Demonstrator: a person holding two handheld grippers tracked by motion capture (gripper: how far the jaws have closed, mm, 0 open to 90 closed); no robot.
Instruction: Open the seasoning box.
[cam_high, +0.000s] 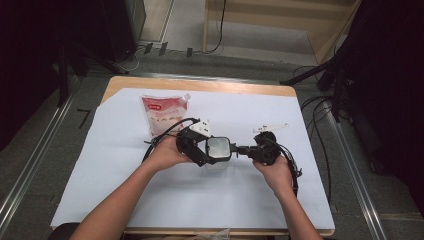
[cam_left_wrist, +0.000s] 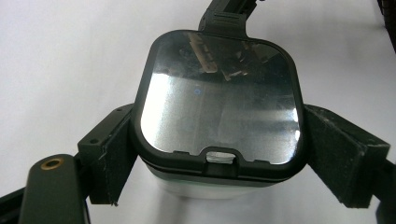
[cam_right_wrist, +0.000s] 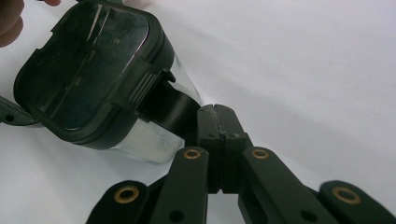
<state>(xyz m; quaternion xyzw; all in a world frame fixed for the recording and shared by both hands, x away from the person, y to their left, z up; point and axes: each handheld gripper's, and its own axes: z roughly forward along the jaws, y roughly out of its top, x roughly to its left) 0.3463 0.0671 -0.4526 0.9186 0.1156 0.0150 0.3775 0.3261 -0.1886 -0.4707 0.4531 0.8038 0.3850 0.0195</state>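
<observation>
A clear box (cam_high: 218, 149) with a black-framed lid (cam_left_wrist: 219, 100) stands on the white sheet at the table's middle. My left gripper (cam_left_wrist: 219, 156) is shut on it, one pad (cam_left_wrist: 109, 154) against each side of the box, just under the lid's rim. From the right, my right gripper (cam_right_wrist: 216, 116) points at the box with its jaws shut, pad against pad. Its tips touch the black latch flap (cam_right_wrist: 166, 105) that hangs from the lid's ribbed clasp (cam_left_wrist: 223, 21). Whether the flap is pinched between the tips I cannot tell.
A red and white pouch (cam_high: 162, 114) lies at the back left of the white sheet (cam_high: 120, 165). A small white strip (cam_high: 270, 127) lies behind my right hand. Cables trail from both grippers. The wooden table edge (cam_high: 200, 84) borders a grey floor.
</observation>
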